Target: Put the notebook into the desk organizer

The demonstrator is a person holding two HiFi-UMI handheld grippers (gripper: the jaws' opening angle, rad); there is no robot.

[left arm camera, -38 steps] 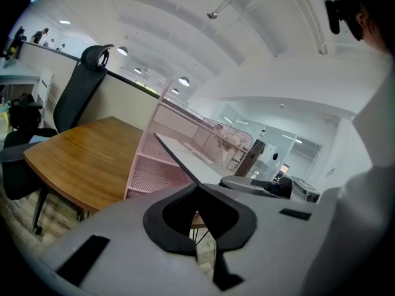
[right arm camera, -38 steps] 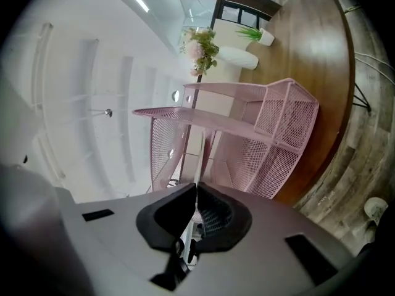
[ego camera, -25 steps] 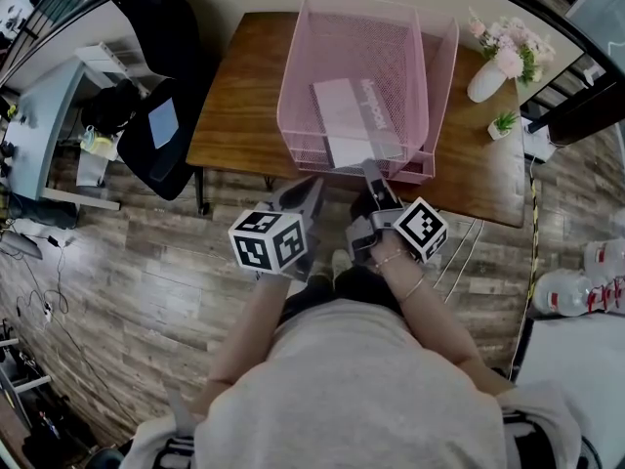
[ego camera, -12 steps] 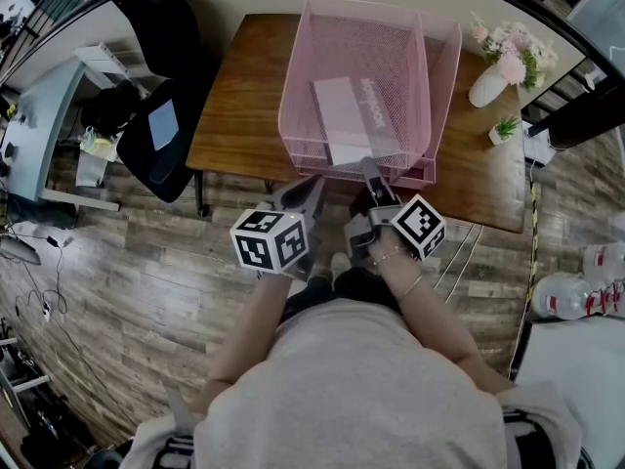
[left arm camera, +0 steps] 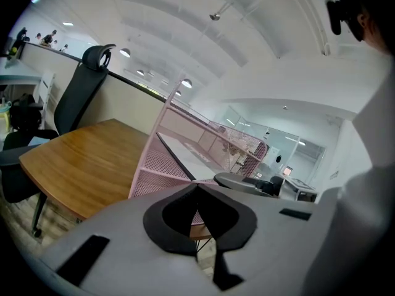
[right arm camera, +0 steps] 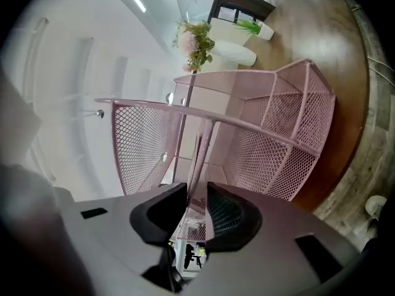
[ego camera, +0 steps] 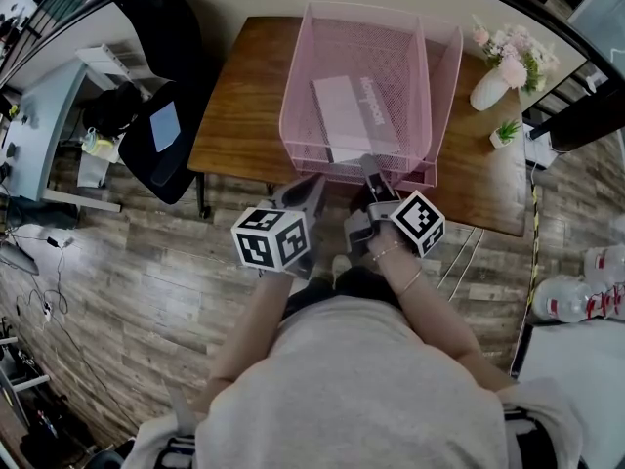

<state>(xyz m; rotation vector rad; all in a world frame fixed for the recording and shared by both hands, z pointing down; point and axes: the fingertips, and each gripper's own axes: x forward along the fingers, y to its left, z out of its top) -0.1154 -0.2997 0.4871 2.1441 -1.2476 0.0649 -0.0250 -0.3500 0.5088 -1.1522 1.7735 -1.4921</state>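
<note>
Little has shifted: the narrowly parted right gripper (ego camera: 369,165) sits just beside the near end of the notebook (ego camera: 344,115), which lies in the desk organizer (ego camera: 296,86); the left gripper (ego camera: 311,186) is pressed together.

You're in an office, pretty clearly. You've got a wooden desk (ego camera: 244,96) with a black swivel chair (ego camera: 161,135) next to it and a pink mesh desk organizer (ego camera: 322,47) on top. There's a second, cluttered desk (ego camera: 34,135) off to your left, with cables (ego camera: 39,262) trailing over the plank floor. The left gripper view also catches glass partitions (left arm camera: 259,125) and round ceiling lights (left arm camera: 125,52).
</note>
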